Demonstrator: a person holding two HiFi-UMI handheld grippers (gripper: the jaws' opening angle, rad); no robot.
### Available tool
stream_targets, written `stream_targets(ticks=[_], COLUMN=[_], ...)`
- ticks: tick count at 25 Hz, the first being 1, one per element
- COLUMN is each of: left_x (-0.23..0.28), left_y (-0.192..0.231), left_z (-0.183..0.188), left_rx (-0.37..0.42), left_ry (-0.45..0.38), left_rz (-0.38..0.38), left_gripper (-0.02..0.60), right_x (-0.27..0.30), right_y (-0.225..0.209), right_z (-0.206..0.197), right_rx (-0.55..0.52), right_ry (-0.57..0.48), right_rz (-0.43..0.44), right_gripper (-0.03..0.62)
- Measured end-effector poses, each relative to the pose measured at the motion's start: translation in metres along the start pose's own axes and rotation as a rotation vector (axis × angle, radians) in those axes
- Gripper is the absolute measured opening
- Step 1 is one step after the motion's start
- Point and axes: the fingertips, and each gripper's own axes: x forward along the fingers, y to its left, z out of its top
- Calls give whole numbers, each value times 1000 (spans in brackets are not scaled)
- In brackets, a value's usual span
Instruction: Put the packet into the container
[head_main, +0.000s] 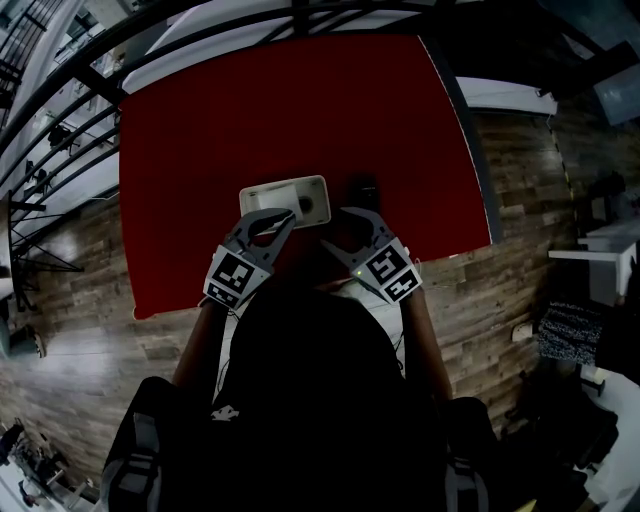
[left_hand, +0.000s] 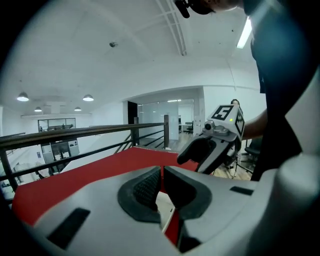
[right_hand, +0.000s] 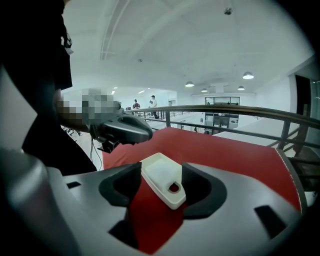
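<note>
A red table (head_main: 300, 110) stands inside a dark railing (left_hand: 85, 132), over a wood floor (head_main: 520, 200). On it sits a white container (right_hand: 172, 202). Its large compartment seems to hold a pale packet (right_hand: 158, 172), though this is unclear. The left gripper (left_hand: 161, 187) has its jaws together and empty. The right gripper (right_hand: 162, 175) has its jaws apart, framing the container without touching it.

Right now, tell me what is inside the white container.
The white container shows a pale main compartment and a small round recess showing dark red. No lid covers it. Whether a packet lies in the main compartment cannot be told.
</note>
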Motion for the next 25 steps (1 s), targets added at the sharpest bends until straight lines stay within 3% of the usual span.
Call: stream_targets(ticks=[2,6,9,21,25], left_x=[-1,-5,-5,-5,-5], left_y=[-3,-7,-10,-22,-26], left_z=[5,16,23,47,47], left_rx=[-31,-50,-51,-18,-27], left_ry=[-30,-71,-88,-149,-136], left_rz=[20,42,43,43,39], left_gripper=[19,11,11,11,9], right_x=[-3,-12,-18,-37,-38], right_y=[0,-3,-3,-12,-12], right_z=[8,28,41,63,64], right_rx=[-8,-37,-29,17,23], right_ry=[-27,-101,-158,-285,-294], right_rz=[-7,-60,-74,-115,-110], right_gripper=[245,87,41,20,20])
